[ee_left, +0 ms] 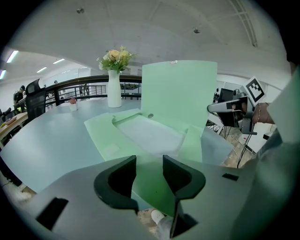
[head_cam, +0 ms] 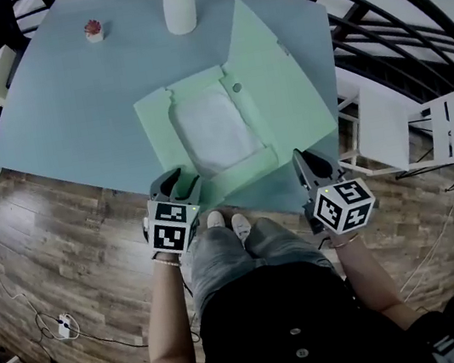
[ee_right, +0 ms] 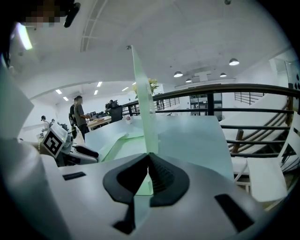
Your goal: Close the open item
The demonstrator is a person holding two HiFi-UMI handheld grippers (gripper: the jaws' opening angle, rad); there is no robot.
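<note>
**Near edge.** In the head view my left claw (head_cam: pixel 176 178) and right claw (head_cam: pixel 303 162) sit at the near edge of the table (head_cam: pixel 61 118).

**Left claw.** Only the left gripper view shows its jaws. They stand well apart, with the near flap (ee_left: pixel 149 185) of the green folder (head_cam: pixel 160 114) showing in the gap. Neither pad presses on the flap.

**Right claw.** The right gripper view shows its jaws pinched together on the edge of the lid (ee_right: pixel 143 108). From there the lid is seen edge-on, as a thin upright sheet. In the head view the same lid slants up on the folder's right side.

**Folder.** It lies open on the near middle of the table, with its pale inner panel (head_cam: pixel 214 131) facing up.

**Farther off.** A white vase (head_cam: pixel 180 7) of flowers stands near the far edge, with a small pot (head_cam: pixel 93 30) to its left. Both are well apart from the folder.

**Room to move.** A white chair (head_cam: pixel 399 126) and a dark railing (head_cam: pixel 374 31) hem in the right side, near my right claw. Open tabletop stretches left of the folder. The right gripper view alone shows a person (ee_right: pixel 77 115) standing far off.
</note>
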